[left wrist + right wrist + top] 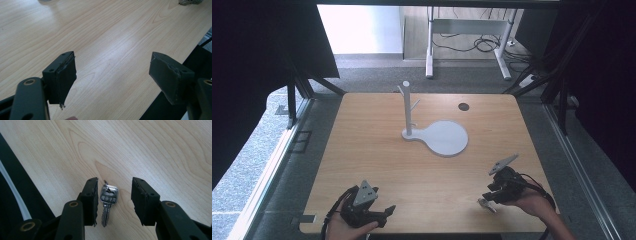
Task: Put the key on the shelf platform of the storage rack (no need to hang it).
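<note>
Two tongs sit near the tabletop's front edge. We see the right tongs partly spread, jaws either side of a silver key lying flat on the wood, pads not pressing it. The left tongs are spread wide over bare wood. Farther back stands a white peg stand on its round base.

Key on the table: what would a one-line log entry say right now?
right hand-held gripper: open, straddling key | key: flat on table | left hand-held gripper: open, empty
</note>
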The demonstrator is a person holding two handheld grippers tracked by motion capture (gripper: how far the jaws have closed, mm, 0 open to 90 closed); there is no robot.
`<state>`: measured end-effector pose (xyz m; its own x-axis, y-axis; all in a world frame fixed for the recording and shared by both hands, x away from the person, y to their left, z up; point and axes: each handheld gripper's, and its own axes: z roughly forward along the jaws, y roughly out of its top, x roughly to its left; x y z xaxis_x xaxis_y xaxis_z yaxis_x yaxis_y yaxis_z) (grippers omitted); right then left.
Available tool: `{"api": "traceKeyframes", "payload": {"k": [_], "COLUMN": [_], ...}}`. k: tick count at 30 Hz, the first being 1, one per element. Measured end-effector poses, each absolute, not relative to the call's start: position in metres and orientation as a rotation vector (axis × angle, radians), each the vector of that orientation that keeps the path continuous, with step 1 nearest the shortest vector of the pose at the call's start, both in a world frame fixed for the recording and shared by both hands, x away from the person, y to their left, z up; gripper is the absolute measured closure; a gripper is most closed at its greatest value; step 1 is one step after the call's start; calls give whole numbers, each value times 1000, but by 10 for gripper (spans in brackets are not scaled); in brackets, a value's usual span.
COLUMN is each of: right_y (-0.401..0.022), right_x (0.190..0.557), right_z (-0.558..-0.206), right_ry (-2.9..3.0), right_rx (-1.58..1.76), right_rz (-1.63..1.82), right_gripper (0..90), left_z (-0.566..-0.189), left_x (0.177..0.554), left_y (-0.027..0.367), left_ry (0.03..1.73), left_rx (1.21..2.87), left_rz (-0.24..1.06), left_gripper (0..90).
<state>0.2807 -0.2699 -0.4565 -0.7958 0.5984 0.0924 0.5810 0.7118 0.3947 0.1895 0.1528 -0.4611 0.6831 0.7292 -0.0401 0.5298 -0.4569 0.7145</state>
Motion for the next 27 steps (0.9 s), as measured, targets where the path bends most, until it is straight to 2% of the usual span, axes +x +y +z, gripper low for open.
{"api": "traceKeyframes", "payload": {"k": [16, 27], "right_y": [-260, -259], "right_x": [280, 278], "right_z": [-465, -476], "right_ry": [2930, 2953], "right_rx": [973, 980], "right_rz": [558, 490], "right_gripper": [595, 564], "left_z": [-460, -461], "left_x": [188, 189], "left_y": [152, 152], "left_ry": [956, 953], "left_rx": [2167, 2177], "left_rz": [354, 351], "left_gripper": [222, 222]}}
